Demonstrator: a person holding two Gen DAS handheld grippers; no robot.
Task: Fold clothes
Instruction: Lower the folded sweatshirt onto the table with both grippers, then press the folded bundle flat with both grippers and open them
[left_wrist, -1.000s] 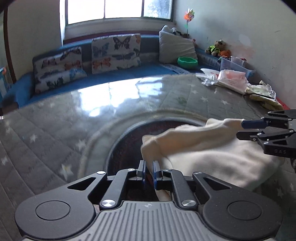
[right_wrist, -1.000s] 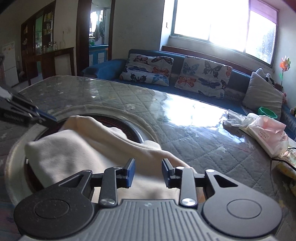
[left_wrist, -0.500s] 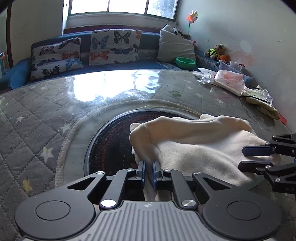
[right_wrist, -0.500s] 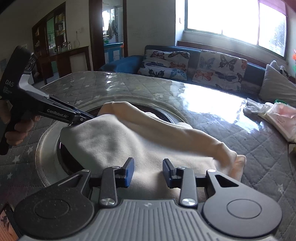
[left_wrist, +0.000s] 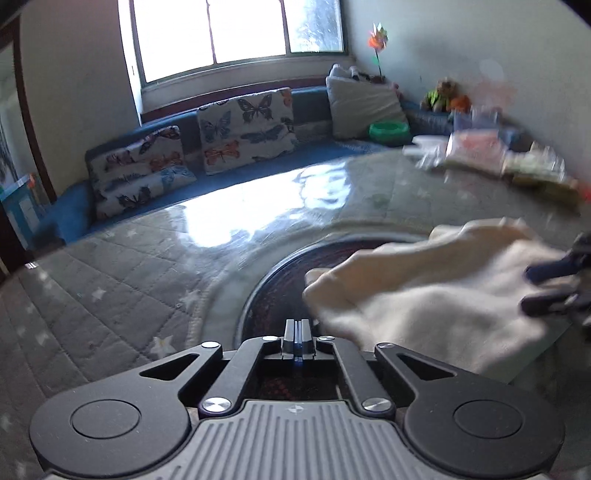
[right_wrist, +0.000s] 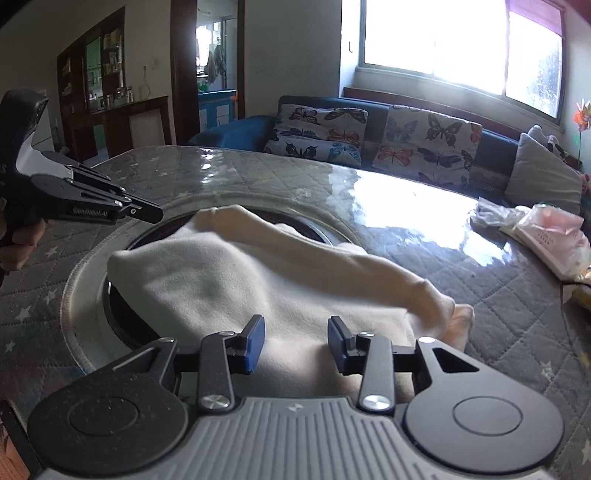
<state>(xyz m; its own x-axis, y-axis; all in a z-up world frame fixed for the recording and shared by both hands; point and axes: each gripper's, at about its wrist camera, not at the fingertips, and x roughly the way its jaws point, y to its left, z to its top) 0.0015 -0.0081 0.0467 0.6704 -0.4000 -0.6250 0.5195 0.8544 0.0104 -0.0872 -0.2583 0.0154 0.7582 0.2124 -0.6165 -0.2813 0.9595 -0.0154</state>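
Note:
A cream garment (right_wrist: 266, 280) lies folded in a heap over the dark round inset (right_wrist: 118, 302) of the quilted grey table (right_wrist: 480, 306). It also shows in the left wrist view (left_wrist: 424, 295), blurred. My left gripper (left_wrist: 297, 328) is shut and empty, just left of the garment's edge; it also shows in the right wrist view (right_wrist: 157, 214), above the garment's far-left corner. My right gripper (right_wrist: 295, 341) is open and empty, just above the garment's near edge; it shows blurred at the right of the left wrist view (left_wrist: 550, 291).
Plastic bags and packets (right_wrist: 546, 232) lie at the table's right side. A blue sofa with butterfly cushions (right_wrist: 369, 136) runs behind the table. A green bowl (left_wrist: 389, 131) sits on the sofa. A wooden cabinet (right_wrist: 110, 122) stands far left.
My left gripper let go of the garment's corner, shut fully and drew back to the left. The garment settled onto the table. My right gripper stayed open over the near edge.

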